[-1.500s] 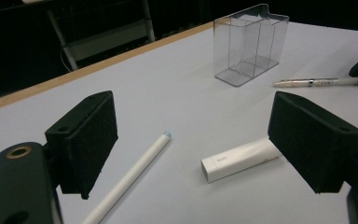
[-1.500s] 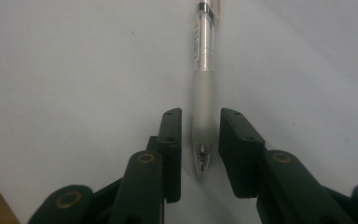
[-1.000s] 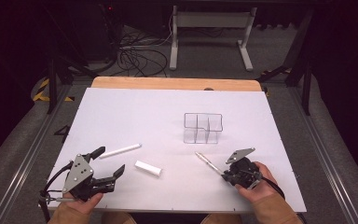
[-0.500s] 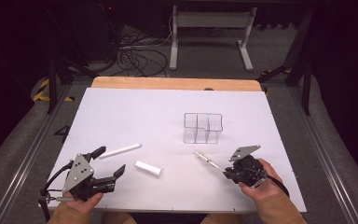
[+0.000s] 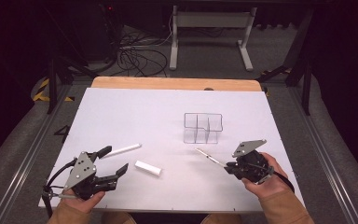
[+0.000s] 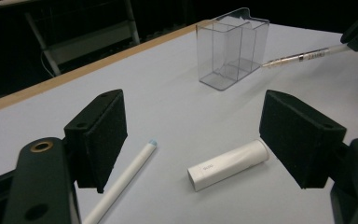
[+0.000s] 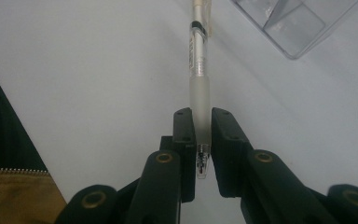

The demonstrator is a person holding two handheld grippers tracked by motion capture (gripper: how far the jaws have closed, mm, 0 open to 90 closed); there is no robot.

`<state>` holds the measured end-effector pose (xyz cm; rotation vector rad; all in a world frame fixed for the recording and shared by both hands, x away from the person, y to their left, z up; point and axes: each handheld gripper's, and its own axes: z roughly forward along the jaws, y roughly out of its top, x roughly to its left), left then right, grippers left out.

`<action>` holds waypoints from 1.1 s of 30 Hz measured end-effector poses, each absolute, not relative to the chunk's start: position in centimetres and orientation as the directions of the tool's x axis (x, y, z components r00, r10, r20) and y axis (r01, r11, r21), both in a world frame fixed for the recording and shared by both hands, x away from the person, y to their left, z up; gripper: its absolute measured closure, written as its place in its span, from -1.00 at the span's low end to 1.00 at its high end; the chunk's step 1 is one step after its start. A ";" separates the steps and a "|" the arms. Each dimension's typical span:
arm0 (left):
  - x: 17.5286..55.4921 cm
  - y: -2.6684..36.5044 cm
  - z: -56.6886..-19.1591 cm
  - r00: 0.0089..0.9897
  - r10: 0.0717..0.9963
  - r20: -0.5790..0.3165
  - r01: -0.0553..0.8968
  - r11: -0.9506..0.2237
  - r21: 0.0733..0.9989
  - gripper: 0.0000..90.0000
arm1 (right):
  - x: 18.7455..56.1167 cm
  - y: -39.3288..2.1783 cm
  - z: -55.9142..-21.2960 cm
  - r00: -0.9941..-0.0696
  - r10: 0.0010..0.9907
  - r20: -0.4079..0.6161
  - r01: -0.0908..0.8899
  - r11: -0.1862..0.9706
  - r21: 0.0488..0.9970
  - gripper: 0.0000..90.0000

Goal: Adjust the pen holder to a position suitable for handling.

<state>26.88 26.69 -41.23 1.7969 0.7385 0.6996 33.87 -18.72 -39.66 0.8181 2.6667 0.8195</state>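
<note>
Pen looks slim, clear-barrelled, frosted at its grip, tip showing.

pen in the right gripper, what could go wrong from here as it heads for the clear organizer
The right gripper pinches the pen only near its writing tip, so the long free end could swing or slip loose. The clear organizer looks light and stands free on the table; a stray poke with the pen could push or tip it. Its compartments are narrow, so the pen may catch a divider.

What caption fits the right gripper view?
Right gripper shut on a clear pen by its tip end, barrel pointing toward the clear organizer.
</note>
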 end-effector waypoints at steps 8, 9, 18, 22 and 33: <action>26.9 26.7 -41.1 0.652 0.743 0.155 0.134 -0.314 0.940 -0.50 | 34.0 -18.7 -38.9 -0.824 0.564 -0.060 0.431 0.692 0.579 0.80; 27.0 26.7 -41.0 0.654 0.741 0.150 0.141 -0.315 0.938 -0.50 | 34.0 -18.7 -38.9 -0.824 0.564 -0.060 0.431 0.692 0.579 0.80; 27.4 26.7 -40.2 0.695 0.707 0.136 0.153 -0.329 0.932 -0.55 | 34.5 -17.7 -37.2 -0.871 0.485 -0.078 0.357 0.735 0.576 0.80; 27.8 26.7 -40.0 0.716 0.691 0.099 0.160 -0.302 0.940 -0.57 | 35.0 -16.6 -36.3 -0.899 0.429 -0.091 0.304 0.760 0.575 0.80; 28.5 26.4 -39.5 0.736 0.673 0.070 0.172 -0.286 0.943 -0.75 | 35.8 -14.0 -34.7 -0.947 0.305 -0.100 0.201 0.807 0.555 0.80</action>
